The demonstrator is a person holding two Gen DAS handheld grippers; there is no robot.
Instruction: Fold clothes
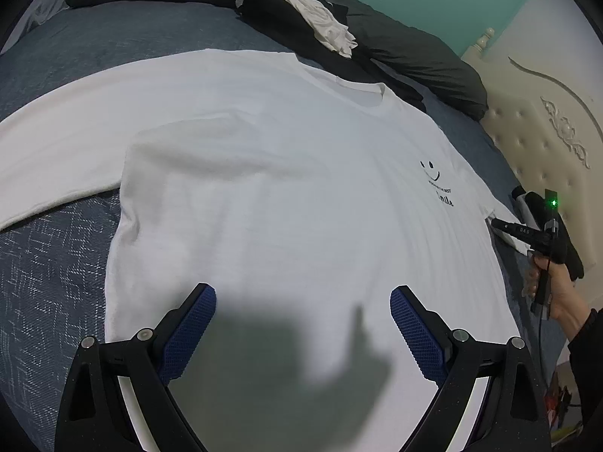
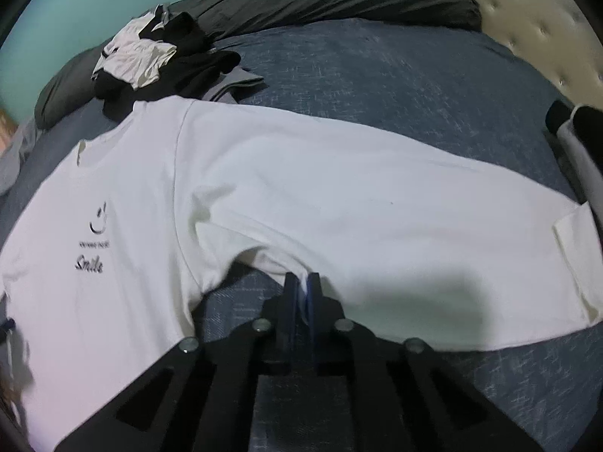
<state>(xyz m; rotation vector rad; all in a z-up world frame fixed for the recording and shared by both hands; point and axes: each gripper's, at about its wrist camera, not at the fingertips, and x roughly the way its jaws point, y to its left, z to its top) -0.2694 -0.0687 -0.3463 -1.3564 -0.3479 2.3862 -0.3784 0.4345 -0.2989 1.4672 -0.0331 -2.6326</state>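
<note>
Right claw [image 2: 302, 293] pinches white T-shirt [image 2: 264, 188] underarm.

Black gripper frames with silver screws carry blue ribbed fingers [image 1: 190, 329]; the person's sleeve [image 1: 588, 361] is black.

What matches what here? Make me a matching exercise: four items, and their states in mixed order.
Items:
1. left gripper
2. right gripper
3. white T-shirt
4. pile of clothes

States:
A. crumpled, black and white, at the bed's far side
B. jaws apart, above the shirt's body
C. spread flat, smiley print up
D. shut on fabric at the underarm

Pairs: 1-B, 2-D, 3-C, 4-A
</note>
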